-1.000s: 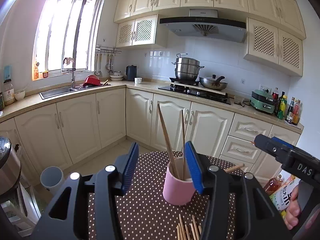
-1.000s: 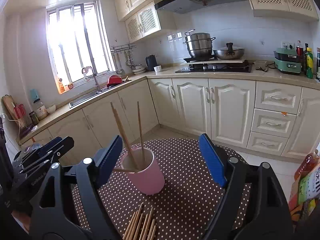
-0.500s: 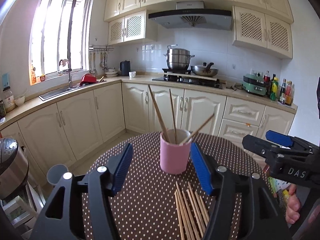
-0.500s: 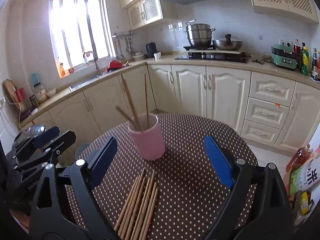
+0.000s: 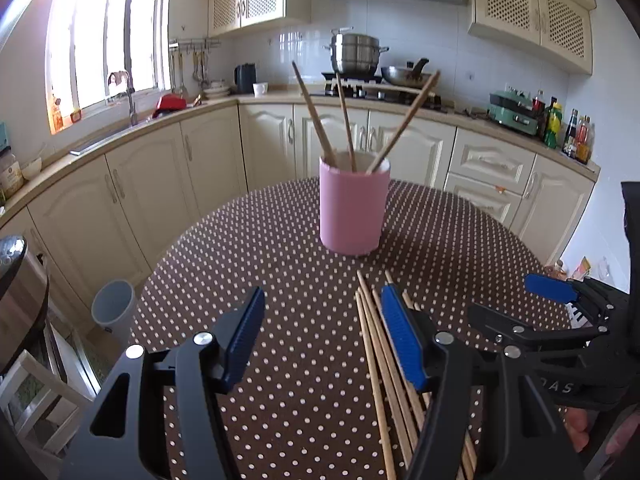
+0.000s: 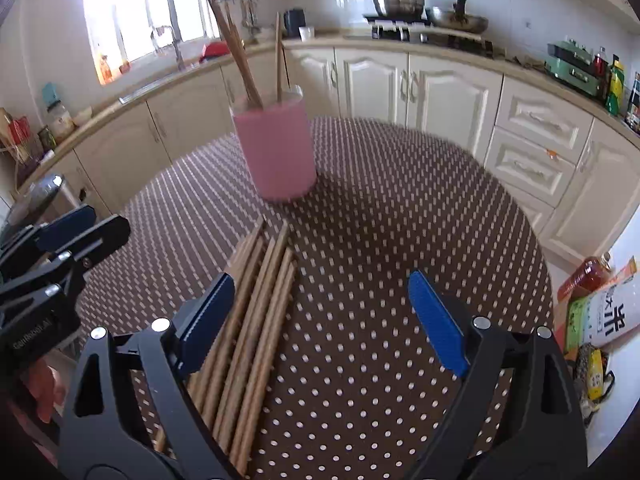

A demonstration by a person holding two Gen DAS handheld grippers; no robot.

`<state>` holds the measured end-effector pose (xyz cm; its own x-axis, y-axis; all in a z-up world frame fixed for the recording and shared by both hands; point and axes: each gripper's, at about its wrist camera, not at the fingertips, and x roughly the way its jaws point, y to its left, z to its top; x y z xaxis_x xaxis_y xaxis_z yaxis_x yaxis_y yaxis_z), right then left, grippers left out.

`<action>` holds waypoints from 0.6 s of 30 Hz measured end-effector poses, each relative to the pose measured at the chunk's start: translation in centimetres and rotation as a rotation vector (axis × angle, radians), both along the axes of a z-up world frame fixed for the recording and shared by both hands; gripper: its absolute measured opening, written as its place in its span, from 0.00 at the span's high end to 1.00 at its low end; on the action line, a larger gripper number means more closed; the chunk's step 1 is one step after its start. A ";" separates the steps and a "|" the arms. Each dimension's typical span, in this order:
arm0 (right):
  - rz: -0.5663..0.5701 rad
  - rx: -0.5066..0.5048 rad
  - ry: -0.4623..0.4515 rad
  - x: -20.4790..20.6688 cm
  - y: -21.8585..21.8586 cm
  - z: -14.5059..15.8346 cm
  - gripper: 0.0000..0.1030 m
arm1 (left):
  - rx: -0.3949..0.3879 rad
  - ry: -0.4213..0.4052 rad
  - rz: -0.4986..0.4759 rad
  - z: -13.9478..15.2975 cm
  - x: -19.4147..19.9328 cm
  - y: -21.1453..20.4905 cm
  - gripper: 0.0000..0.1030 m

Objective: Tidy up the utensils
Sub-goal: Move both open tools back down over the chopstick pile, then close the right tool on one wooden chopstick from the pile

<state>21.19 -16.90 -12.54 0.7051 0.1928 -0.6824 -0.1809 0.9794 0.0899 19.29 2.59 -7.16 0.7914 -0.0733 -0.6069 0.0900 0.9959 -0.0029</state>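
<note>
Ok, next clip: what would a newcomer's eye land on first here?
Probably the pink cup standing upright near the middle of the polka-dot table, with three chopsticks fanning out of it. Next, the loose chopsticks lying side by side in front of it, between the open left gripper and open right gripper.

Daylight pours in from the window (image 5: 108, 36) at the left and blows out to white in both views. The wall tiles show soft glare. The left wrist view is sharp; the right wrist view is smeared by motion blur, its tablecloth dots stretched into streaks. The cup (image 6: 276, 148) casts a shadow rightward. Fisheye bending curves the cabinets, and the corners go black.
</note>
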 end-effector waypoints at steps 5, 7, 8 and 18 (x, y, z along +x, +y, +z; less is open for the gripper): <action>-0.011 -0.043 0.067 0.7 0.3 -2.7 0.15 | -0.008 0.049 0.000 -2.4 0.2 -0.1 0.41; -0.014 -0.061 0.088 0.9 0.5 -3.7 0.15 | -0.018 0.069 0.002 -3.3 0.3 0.1 0.41; -0.013 -0.064 0.098 1.0 0.6 -4.0 0.15 | -0.022 0.078 0.003 -3.6 0.3 0.1 0.41; -0.020 -0.090 0.120 1.5 1.3 -5.4 0.15 | -0.054 0.145 0.026 -6.2 0.8 0.3 0.41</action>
<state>22.67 -15.56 -17.98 0.6209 0.1138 -0.7756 -0.1543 0.9878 0.0214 20.12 2.91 -13.37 0.6976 -0.0901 -0.7108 0.0594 0.9959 -0.0679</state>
